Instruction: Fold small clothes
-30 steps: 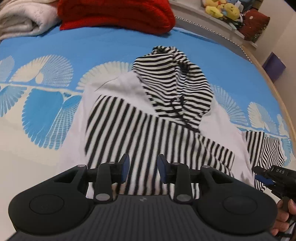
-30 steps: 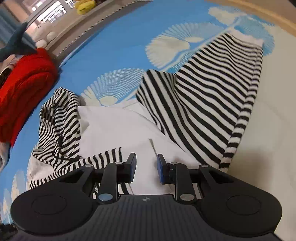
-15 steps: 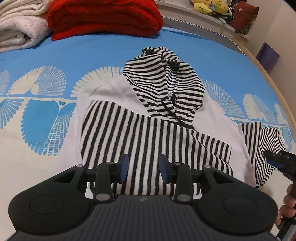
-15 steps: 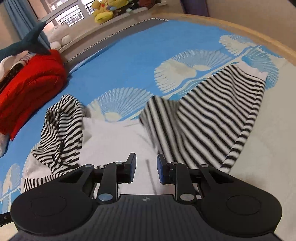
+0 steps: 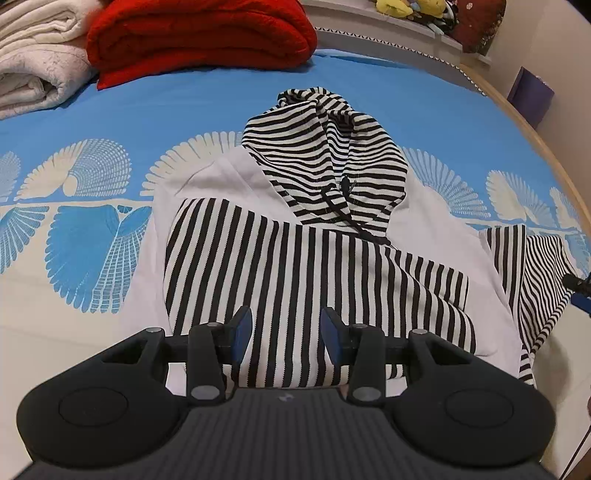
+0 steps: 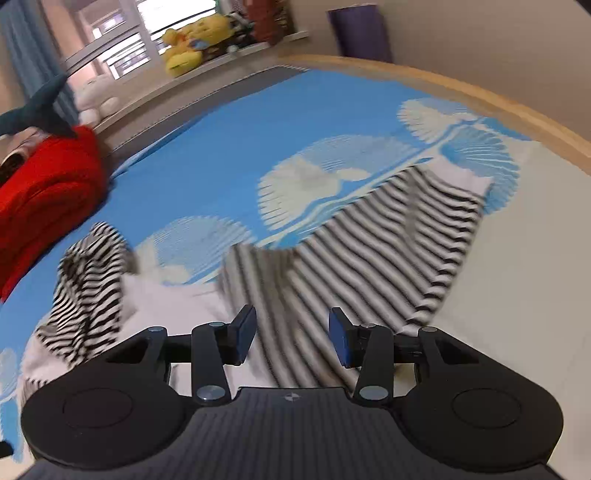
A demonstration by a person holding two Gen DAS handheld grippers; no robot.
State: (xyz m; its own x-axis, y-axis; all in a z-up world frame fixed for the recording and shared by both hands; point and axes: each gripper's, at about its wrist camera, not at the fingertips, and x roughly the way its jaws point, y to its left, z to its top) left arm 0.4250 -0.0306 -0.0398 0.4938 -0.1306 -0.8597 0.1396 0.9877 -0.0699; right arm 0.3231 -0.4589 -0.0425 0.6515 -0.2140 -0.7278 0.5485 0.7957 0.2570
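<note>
- Left wrist view: the left gripper hangs over the near hem of a striped hoodie spread flat on the blue bedspread. Its jaws are opening, and nothing sits between the blue pads; the striped cloth lies below them, unpinched.
- The hoodie fills the middle of this view. Its hood points toward 12 o'clock, and one striped sleeve lies folded across the white body.
- The other sleeve lies spread out at 3 o'clock, where the tip of the right gripper shows at the frame edge.
- A folded red blanket lies at 11 o'clock, beyond the hood, with a cream blanket just beside it at 10 o'clock.
- Right wrist view, motion-blurred: the right gripper has its jaws opening, with no cloth clamped between them.
- The outstretched sleeve runs from beneath the jaws toward 2 o'clock, lying on the bedspread.
- The hood lies at 9 o'clock, the red blanket beyond it at 10 o'clock.
</note>
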